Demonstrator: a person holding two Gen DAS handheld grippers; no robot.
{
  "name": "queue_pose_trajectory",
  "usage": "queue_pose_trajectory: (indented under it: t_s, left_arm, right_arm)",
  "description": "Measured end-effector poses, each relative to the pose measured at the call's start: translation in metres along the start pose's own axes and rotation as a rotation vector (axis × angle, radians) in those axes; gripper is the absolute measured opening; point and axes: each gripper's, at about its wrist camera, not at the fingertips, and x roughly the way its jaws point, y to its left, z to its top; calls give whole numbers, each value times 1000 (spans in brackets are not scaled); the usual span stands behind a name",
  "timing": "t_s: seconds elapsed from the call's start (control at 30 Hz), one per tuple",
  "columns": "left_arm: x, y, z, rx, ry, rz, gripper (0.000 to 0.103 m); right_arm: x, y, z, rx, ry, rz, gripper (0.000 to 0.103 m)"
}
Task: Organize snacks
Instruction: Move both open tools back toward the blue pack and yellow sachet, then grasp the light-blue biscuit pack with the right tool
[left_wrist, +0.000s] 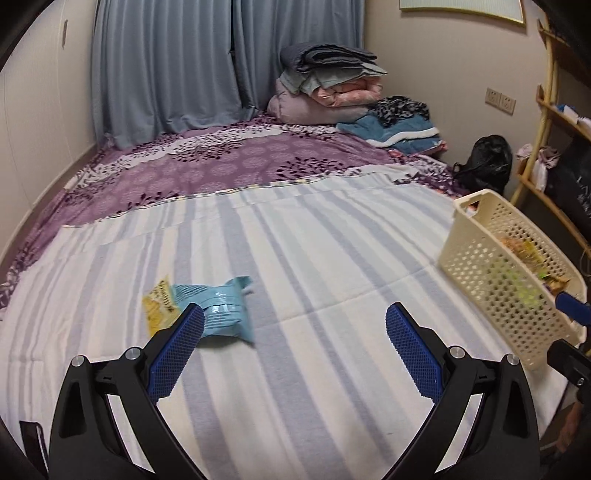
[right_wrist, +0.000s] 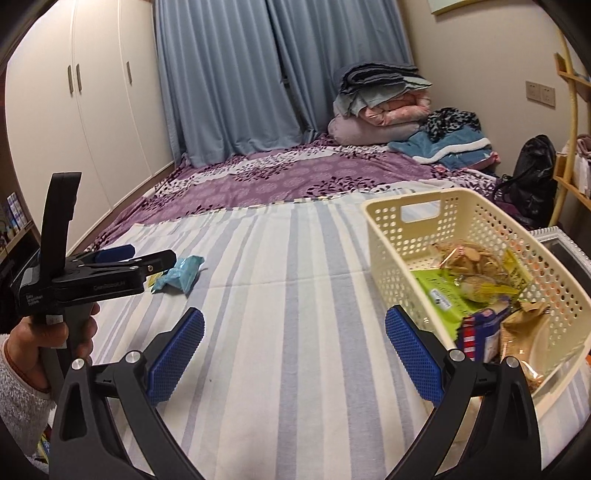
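Snack packet (left_wrist: 218, 312) — pale blue with a yellow end — lies flat on the striped bed cover (left_wrist: 314, 258), not yet in the basket (left_wrist: 491, 273). It is the only loose snack visible on the bed.

Left hand-held gripper (left_wrist: 295, 354): jaws spread wide, nothing between them. The packet sits just ahead and to the left of its centre line, and the left finger pad (left_wrist: 177, 354) overlaps the packet's near edge in the left wrist view; contact cannot be confirmed. The packet's long axis runs roughly across the gripper's line of approach, yellow end to the left.

Right hand-held gripper (right_wrist: 295, 354): jaws likewise spread, empty, held beside the basket's near wall. The basket holds several snacks (right_wrist: 480, 288), at least 4. From this side the packet lies well away to the left, beyond the left hand-held gripper.

Judgement: the left hand-held gripper is clearly the nearer — a small shift left should centre the packet between its pads.
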Motion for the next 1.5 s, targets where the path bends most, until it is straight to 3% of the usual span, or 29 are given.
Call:
queue_pose_trajectory:
  t_s: [0.6,1.0,1.5]
  left_arm:
    - [14,46,-16,-70,35,28,100]
    - [27,112,-33,-211,73,100,100]
    - [34,167,-62,-337,115,152,100]
  right_arm:
    - [48,41,-5,-68,122,50,98]
    - [78,68,-11,-126,184,77,98]
    - [158,135,1,-412,248,151,98]
